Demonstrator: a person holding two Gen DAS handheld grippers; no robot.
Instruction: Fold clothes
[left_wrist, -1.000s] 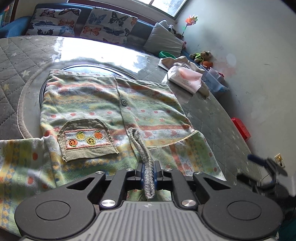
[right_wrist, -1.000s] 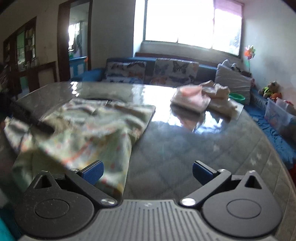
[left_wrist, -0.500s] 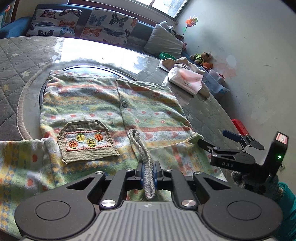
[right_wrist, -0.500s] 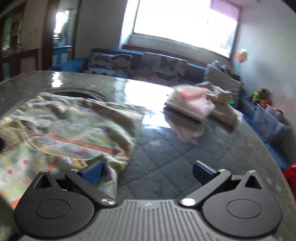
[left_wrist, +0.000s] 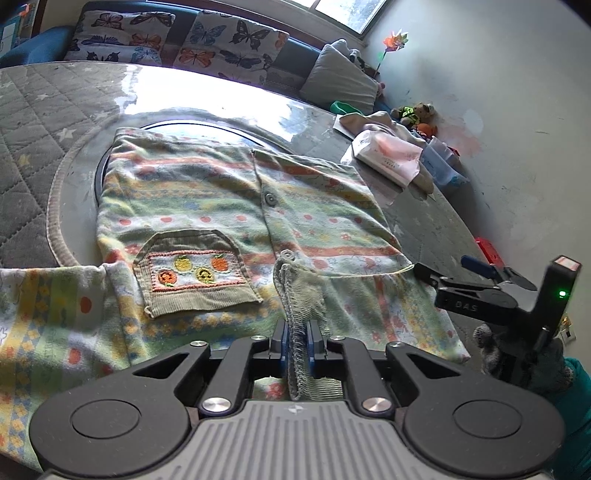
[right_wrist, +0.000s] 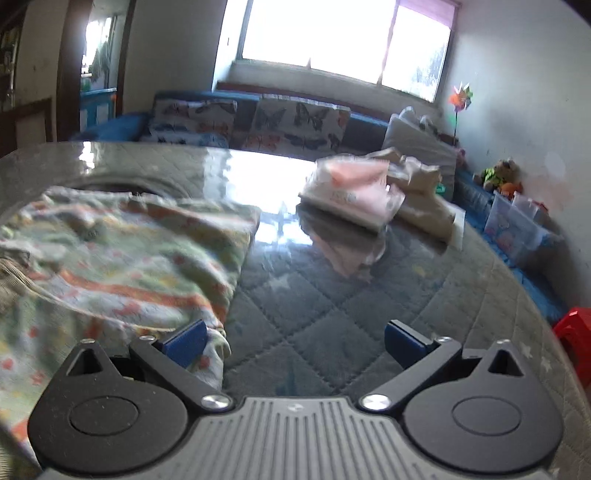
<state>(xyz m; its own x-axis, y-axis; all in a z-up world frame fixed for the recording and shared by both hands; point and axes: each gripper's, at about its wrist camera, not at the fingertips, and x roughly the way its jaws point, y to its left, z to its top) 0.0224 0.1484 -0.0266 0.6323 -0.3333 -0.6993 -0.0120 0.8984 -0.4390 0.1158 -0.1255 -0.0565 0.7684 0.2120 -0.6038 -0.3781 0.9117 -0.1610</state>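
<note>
Right gripper (right_wrist: 293, 338) nearer cardigan (right_wrist: 122, 254) edge

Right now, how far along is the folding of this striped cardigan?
Early. Done: the cardigan lies spread flat on the table. In hand: the left gripper pinches its ribbed collar; the right gripper hangs open at the garment's edge. Left: every fold.

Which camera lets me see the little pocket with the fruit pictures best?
The left wrist view: the pocket lies flat and sharp on the striped top, its sewn fruits plain to see. The right wrist view shows only the top's blurred right side; the pocket isn't visible.
</note>
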